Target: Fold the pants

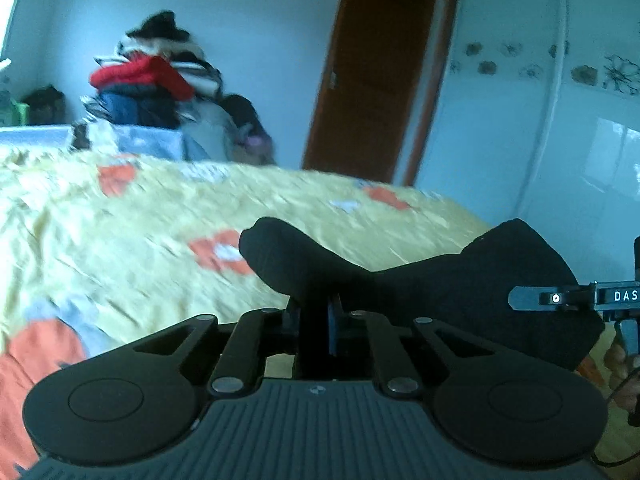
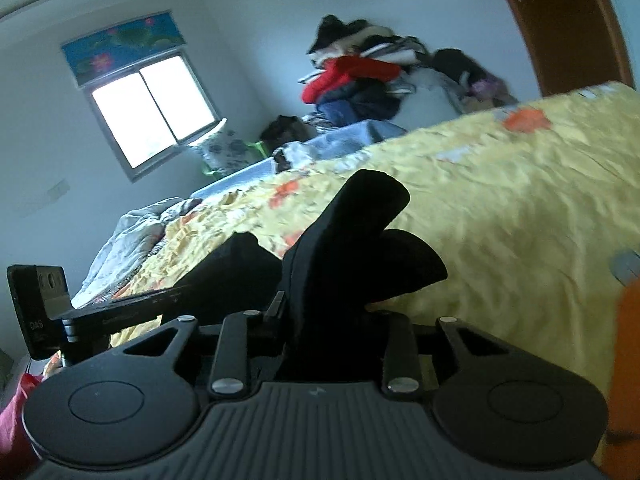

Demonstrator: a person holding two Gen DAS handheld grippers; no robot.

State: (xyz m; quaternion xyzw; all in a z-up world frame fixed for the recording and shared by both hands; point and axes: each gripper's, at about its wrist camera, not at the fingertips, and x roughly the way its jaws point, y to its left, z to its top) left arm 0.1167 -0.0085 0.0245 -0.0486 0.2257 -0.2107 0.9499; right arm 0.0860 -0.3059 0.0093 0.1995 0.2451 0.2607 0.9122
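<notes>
The black pants (image 1: 440,280) are held raised just above the yellow bed (image 1: 120,220), pinched in the closed jaws of the left gripper (image 1: 316,316) and the right gripper (image 2: 320,312), fabric bunched between them.

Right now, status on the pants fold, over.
Left gripper shut on black pants. Right gripper shut on them too. Pants lifted off yellow bedspread between both. Nothing in the way.
</notes>
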